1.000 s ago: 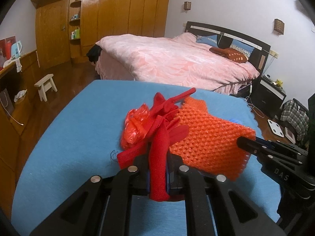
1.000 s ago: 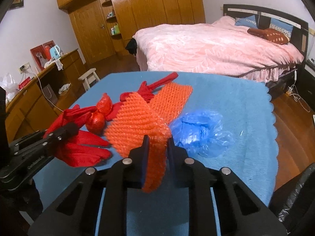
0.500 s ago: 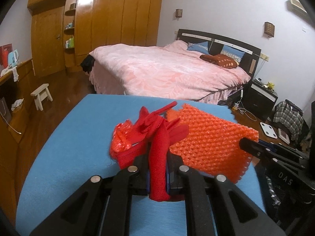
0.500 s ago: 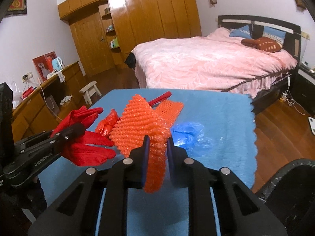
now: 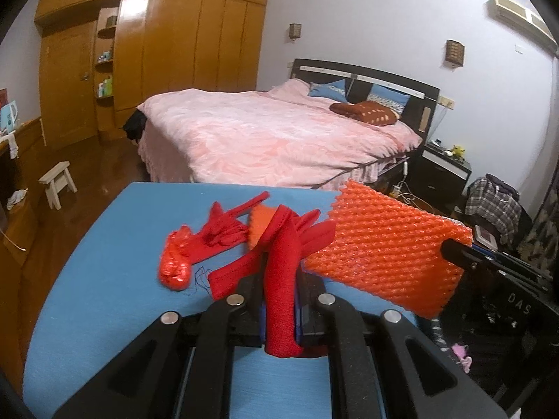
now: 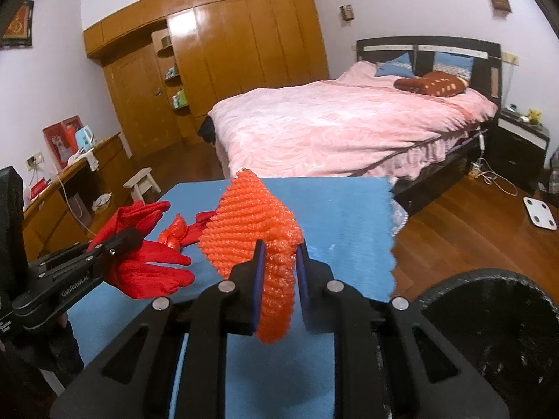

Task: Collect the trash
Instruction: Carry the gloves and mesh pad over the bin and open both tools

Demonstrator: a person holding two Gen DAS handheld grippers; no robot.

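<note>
My left gripper (image 5: 279, 279) is shut on a red glove (image 5: 283, 262) and holds it above the blue-covered table (image 5: 104, 279). It also shows in the right wrist view (image 6: 122, 241), with the glove (image 6: 146, 265). My right gripper (image 6: 279, 255) is shut on an orange foam net (image 6: 251, 223), lifted off the table; the net shows at right in the left wrist view (image 5: 387, 251). A second red glove (image 5: 223, 230), a crumpled red wrapper (image 5: 174, 258) and another orange net piece (image 5: 258, 223) lie on the table.
A black bin (image 6: 496, 335) stands low right of the table, on the wooden floor. A bed with a pink cover (image 6: 342, 125) stands beyond the table. A small white stool (image 5: 57, 181) and a wooden sideboard (image 6: 70, 188) are at left.
Both grippers have lifted and pulled back with their items. The right one swung rightward: the bin has come into view and the blue plastic bag has left it.
</note>
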